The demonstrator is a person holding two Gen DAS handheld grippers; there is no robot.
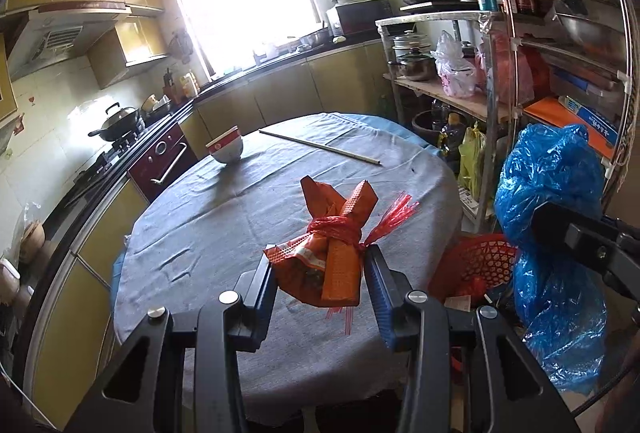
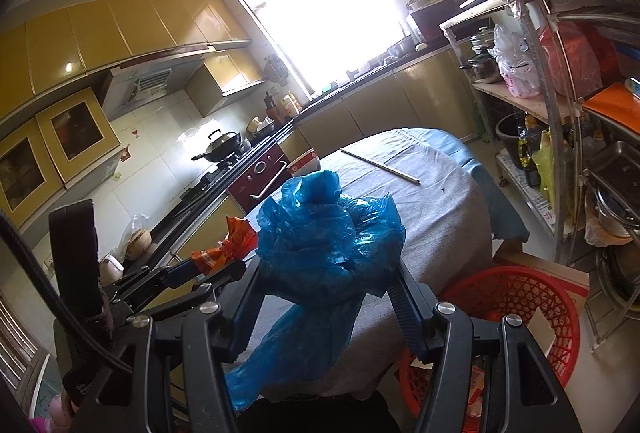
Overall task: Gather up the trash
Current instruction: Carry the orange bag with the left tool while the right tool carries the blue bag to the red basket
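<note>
My left gripper [image 1: 320, 265] is shut on an orange snack wrapper [image 1: 332, 253] tied with red plastic string, held just above the grey-clothed table [image 1: 224, 233]. My right gripper [image 2: 328, 273] is shut on a crumpled blue plastic bag [image 2: 332, 241] that hangs down between the fingers. In the left wrist view the blue bag [image 1: 552, 213] hangs to the right, above a red mesh basket [image 1: 480, 265]. In the right wrist view the basket [image 2: 516, 309] stands on the floor to the lower right, and the wrapper [image 2: 228, 249] shows to the left.
A red-and-white bowl [image 1: 226, 149] and a pair of chopsticks [image 1: 320, 147] lie on the far part of the table. A metal rack [image 1: 560, 73] full of pots and bags stands to the right. Kitchen counters and a stove [image 1: 116, 137] run along the left.
</note>
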